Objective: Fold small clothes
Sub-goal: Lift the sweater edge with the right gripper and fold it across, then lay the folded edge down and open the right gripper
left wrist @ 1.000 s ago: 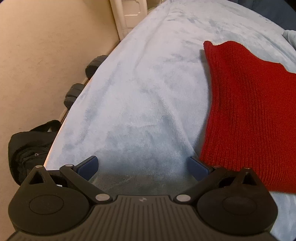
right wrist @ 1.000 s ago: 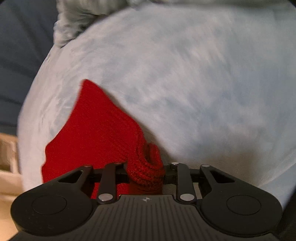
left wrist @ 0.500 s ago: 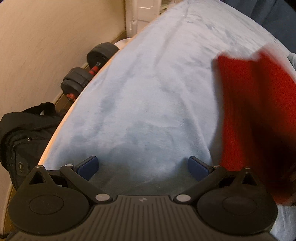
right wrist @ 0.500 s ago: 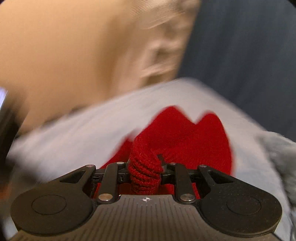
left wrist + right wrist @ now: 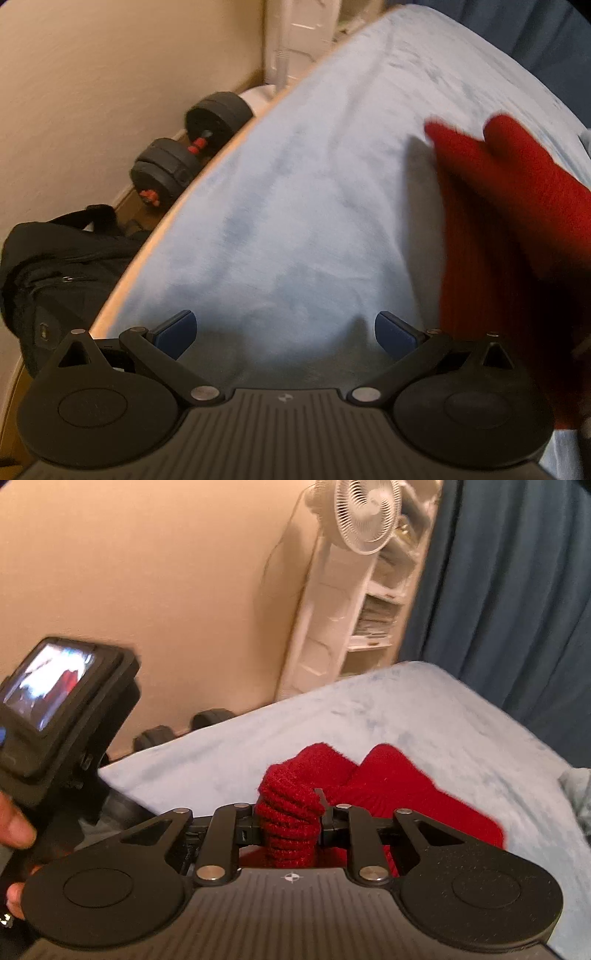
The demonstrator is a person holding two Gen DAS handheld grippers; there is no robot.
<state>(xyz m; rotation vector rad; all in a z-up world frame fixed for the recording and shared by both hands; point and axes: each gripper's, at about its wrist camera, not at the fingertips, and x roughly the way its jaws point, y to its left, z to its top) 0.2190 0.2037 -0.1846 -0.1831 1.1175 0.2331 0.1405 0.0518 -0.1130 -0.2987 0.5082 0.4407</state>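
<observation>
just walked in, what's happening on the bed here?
A person is folding a red knit garment on a light blue blanket, with a handheld claw in each hand. The right claw is shut on a bunched edge of the garment, lifted off the blanket. The left claw is open and empty, low over bare blanket beside the garment. Dumbbells and a black bag sit on the floor beside the bed.

Bed under pale blue fleece blanket [image 5: 295, 221], red knit garment [image 5: 399, 786] lying on it
</observation>
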